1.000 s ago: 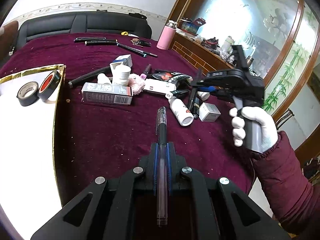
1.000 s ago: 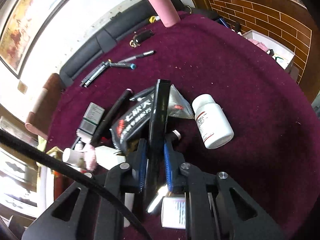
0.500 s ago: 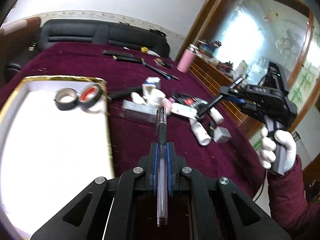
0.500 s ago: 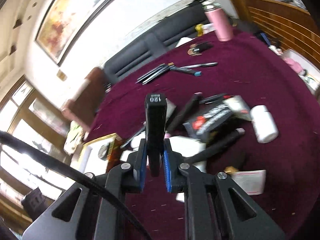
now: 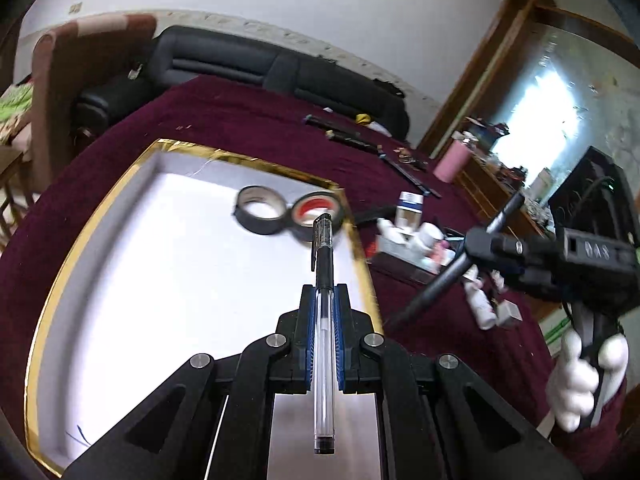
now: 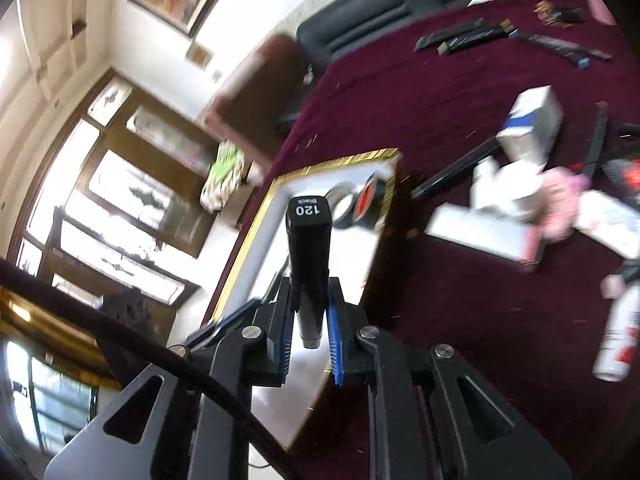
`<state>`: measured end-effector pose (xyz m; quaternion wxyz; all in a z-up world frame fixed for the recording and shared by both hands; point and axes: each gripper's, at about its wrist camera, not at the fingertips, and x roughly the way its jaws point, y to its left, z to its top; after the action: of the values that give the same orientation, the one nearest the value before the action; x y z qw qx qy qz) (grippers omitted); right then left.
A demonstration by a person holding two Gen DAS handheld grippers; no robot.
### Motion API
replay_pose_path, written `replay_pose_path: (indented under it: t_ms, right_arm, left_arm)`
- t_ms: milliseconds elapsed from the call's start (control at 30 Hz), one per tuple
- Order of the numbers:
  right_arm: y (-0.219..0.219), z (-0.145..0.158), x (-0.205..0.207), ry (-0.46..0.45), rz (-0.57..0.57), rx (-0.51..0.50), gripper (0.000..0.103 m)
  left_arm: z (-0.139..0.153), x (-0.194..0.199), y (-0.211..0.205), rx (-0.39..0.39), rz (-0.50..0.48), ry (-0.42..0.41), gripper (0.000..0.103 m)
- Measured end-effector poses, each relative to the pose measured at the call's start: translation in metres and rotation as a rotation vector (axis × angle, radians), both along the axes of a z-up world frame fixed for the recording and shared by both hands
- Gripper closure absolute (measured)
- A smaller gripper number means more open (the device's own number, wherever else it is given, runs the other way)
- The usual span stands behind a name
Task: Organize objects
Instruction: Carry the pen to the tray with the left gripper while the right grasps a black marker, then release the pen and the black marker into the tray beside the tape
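The left gripper point(image 5: 324, 292) pinches a clear-barrelled black-capped pen point(image 5: 323, 288) above the gold-rimmed white tray point(image 5: 352, 216), the right gripper point(image 6: 310, 312) clamps a black marker point(image 6: 308, 248) beside it; best lowered flat before release, clear of the tape rolls point(image 5: 260, 214) ahead.

left wrist: tabletop point(image 5: 248, 120) seen from just behind the hand-held gripper, angled down, close over the gold-rimmed tray point(image 5: 100, 216) | right wrist: same tray point(image 6: 256, 216) faced from its right edge (rolled) | shared: tray, tape rolls point(image 5: 260, 216) point(image 6: 352, 204)
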<state>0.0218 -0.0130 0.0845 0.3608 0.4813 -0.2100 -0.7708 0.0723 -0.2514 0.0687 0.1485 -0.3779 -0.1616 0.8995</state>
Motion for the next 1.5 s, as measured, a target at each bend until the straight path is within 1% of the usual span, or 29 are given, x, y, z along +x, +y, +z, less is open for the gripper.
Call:
replay_pose_path:
  t_ms: [100, 267, 367, 533, 600, 633, 667, 733, 800, 833, 933, 1033, 1267, 1367, 1400, 1433, 1500]
  right_arm:
    - [-0.031, -0.017, -0.013, -0.033, 0.046, 0.048, 0.09]
    - [-0.064, -0.046, -0.041, -0.099, 0.058, 0.12, 0.089]
    - [-0.07, -0.055, -0.053, -0.129, 0.055, 0.132, 0.088]
    - [-0.077, -0.068, -0.062, -0.157, 0.06, 0.189, 0.085]
    - [-0.077, -0.066, -0.061, -0.135, 0.044, 0.195, 0.081]
    - [-0.077, -0.065, -0.061, -0.118, 0.029, 0.204, 0.075]
    - [-0.075, -0.062, -0.06, -0.108, 0.018, 0.204, 0.073]
    - [-0.07, -0.058, -0.057, -0.089, 0.002, 0.193, 0.073]
    - [-0.064, -0.05, -0.053, -0.061, -0.02, 0.19, 0.073]
    - [-0.059, -0.046, -0.051, -0.045, -0.031, 0.186, 0.071]
    - [-0.047, -0.036, -0.043, -0.009, -0.058, 0.174, 0.065]
    - [-0.034, -0.031, -0.033, 0.027, -0.074, 0.18, 0.065]
    - [0.003, -0.035, -0.006, 0.016, -0.104, 0.128, 0.065]
    - [0.026, -0.036, 0.013, 0.03, -0.136, 0.111, 0.065]
    - [0.04, -0.035, 0.021, 0.042, -0.159, 0.108, 0.065]
    - [0.048, -0.033, 0.025, 0.053, -0.18, 0.106, 0.065]
    - [0.074, -0.029, 0.037, 0.08, -0.234, 0.098, 0.065]
  left_arm:
    - [-0.007, -0.014, -0.003, -0.015, 0.02, -0.032, 0.097]
    - [-0.018, -0.036, 0.005, -0.028, 0.019, -0.086, 0.097]
    - [-0.026, -0.045, 0.008, -0.016, 0.028, -0.125, 0.097]
    - [-0.035, -0.051, 0.005, 0.015, 0.071, -0.186, 0.096]
    - [-0.039, -0.049, 0.005, 0.019, 0.085, -0.203, 0.092]
    - [-0.043, -0.047, 0.002, 0.028, 0.092, -0.218, 0.083]
    - [-0.045, -0.045, 0.002, 0.038, 0.096, -0.228, 0.071]
    - [-0.05, -0.043, 0.0, 0.065, 0.107, -0.237, 0.062]
    - [-0.054, -0.042, -0.002, 0.083, 0.112, -0.252, 0.062]
    - [-0.055, -0.041, -0.003, 0.093, 0.115, -0.258, 0.062]
    - [-0.055, -0.038, -0.002, 0.089, 0.125, -0.254, 0.062]
    - [-0.056, -0.034, -0.001, 0.091, 0.126, -0.26, 0.061]
    - [-0.051, -0.019, 0.008, 0.054, 0.107, -0.254, 0.061]
    - [-0.039, -0.009, 0.012, 0.05, 0.085, -0.216, 0.061]
    - [-0.034, -0.005, 0.014, 0.043, 0.08, -0.195, 0.061]
    - [-0.025, 0.001, 0.017, 0.048, 0.063, -0.161, 0.061]
    - [-0.013, 0.009, 0.023, 0.058, 0.034, -0.12, 0.061]
